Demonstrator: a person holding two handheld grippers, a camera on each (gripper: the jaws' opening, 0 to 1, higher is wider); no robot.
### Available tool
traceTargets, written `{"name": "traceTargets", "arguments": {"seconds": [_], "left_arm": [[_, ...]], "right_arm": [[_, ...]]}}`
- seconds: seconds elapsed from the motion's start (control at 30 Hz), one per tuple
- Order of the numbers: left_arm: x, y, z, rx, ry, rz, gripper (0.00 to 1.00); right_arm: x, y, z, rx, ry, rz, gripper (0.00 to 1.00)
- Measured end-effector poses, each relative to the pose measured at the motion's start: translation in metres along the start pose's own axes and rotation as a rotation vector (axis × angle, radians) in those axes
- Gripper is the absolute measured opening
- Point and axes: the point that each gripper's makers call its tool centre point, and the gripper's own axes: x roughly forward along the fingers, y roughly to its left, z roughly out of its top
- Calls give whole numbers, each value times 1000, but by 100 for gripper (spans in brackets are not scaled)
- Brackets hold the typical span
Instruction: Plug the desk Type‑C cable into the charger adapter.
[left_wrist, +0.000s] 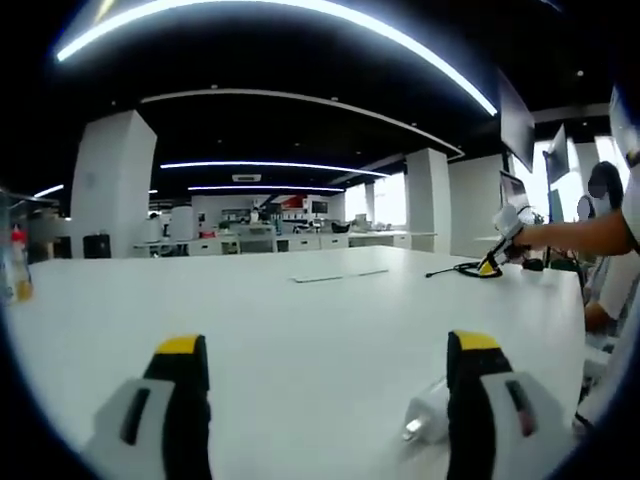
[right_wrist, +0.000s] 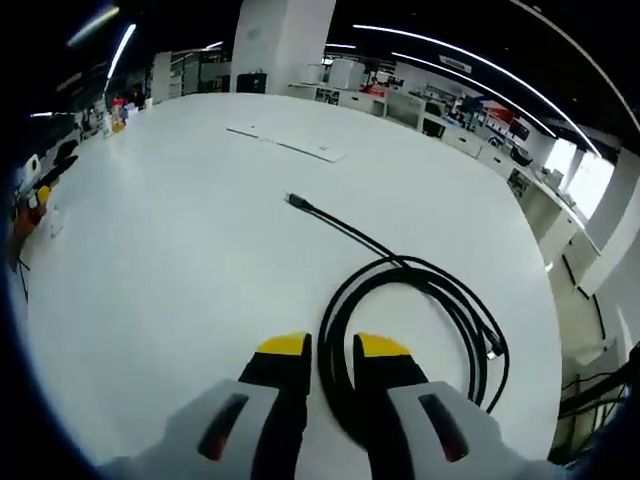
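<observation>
right gripper view: right gripper (right_wrist: 331, 358) with jaws pressed nearly together around a strand of the coiled black type-c cable (right_wrist: 410, 290) on the white table (right_wrist: 150, 250), plug end (right_wrist: 296, 202) lying free farther out. still unplugged; cable yet to be carried to the adapter and pushed in. left gripper view adds more: left gripper (left_wrist: 330, 350) spread wide and holding nothing, white charger adapter (left_wrist: 425, 417) lying near, just beside its right jaw, well apart from the cable far right.
</observation>
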Motion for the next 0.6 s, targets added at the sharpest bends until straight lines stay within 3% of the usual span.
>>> {"name": "traceTargets", "arguments": {"seconds": [0.03,0.07,0.5,0.53,0.6], "left_arm": [[0,0,0,-1,0,1,99],[0,0,0,-2,1,-1,99],[-1,1,-1,7,6,-8,99],[-1,1,-1,6,6,-7,99],[-1,1,0,6,5,-6,99]], "right_arm": [[0,7,-7,7,40,-5,15],[2,5,-2,4,13,-5,15],[-10,17,-3,35,43,30,10],[9,-32,-4,41,48,37,10],[11,-39,-5,40,52,38,9]]}}
